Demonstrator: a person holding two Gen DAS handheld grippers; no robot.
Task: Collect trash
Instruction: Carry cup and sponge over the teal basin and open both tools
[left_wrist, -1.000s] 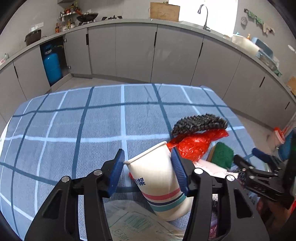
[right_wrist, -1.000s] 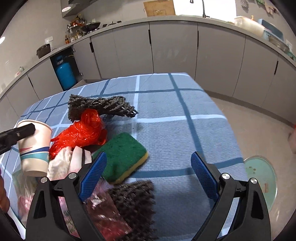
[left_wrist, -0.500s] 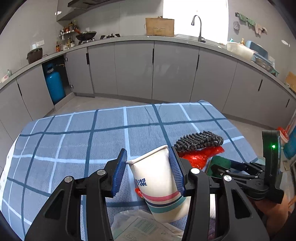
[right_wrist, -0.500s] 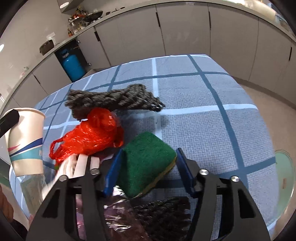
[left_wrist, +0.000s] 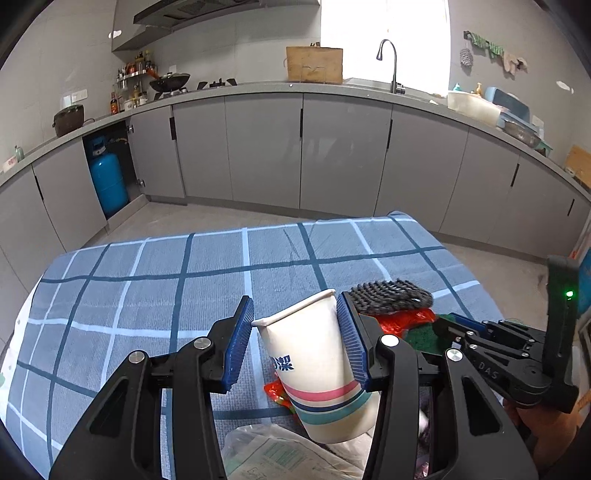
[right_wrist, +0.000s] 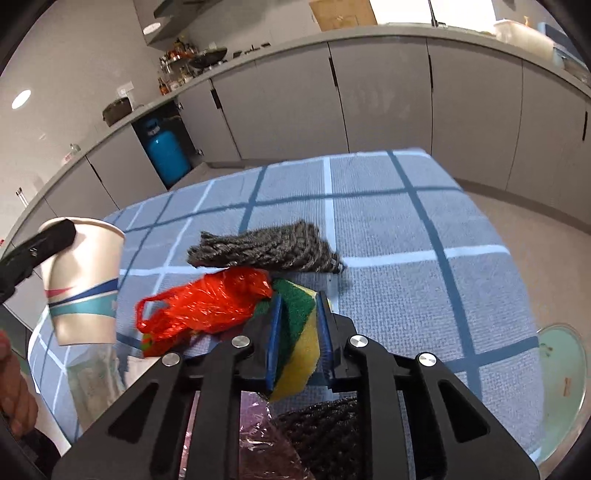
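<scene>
My left gripper (left_wrist: 294, 306) is shut on a white paper cup (left_wrist: 314, 354) with red, blue and teal stripes and holds it upright above the blue checked tablecloth (left_wrist: 147, 295). The same cup (right_wrist: 83, 280) shows at the left of the right wrist view. My right gripper (right_wrist: 299, 301) has its jaws closing on a green and yellow sponge (right_wrist: 297, 321), and both blue pads press into it. A crumpled red plastic bag (right_wrist: 207, 306) lies just left of the sponge. A dark knitted cloth (right_wrist: 266, 249) lies behind both.
A second dark cloth (right_wrist: 325, 424) and a pinkish plastic wrapper (right_wrist: 258, 443) lie under my right gripper. A clear bag with printed paper (left_wrist: 280, 454) sits below the cup. A round glass lid (right_wrist: 561, 369) lies on the floor past the table's right edge. Grey cabinets line the far wall.
My right gripper went from wide open above the table to the sponge and closed on it, squeezing it. My left gripper has lifted the cup a little.
</scene>
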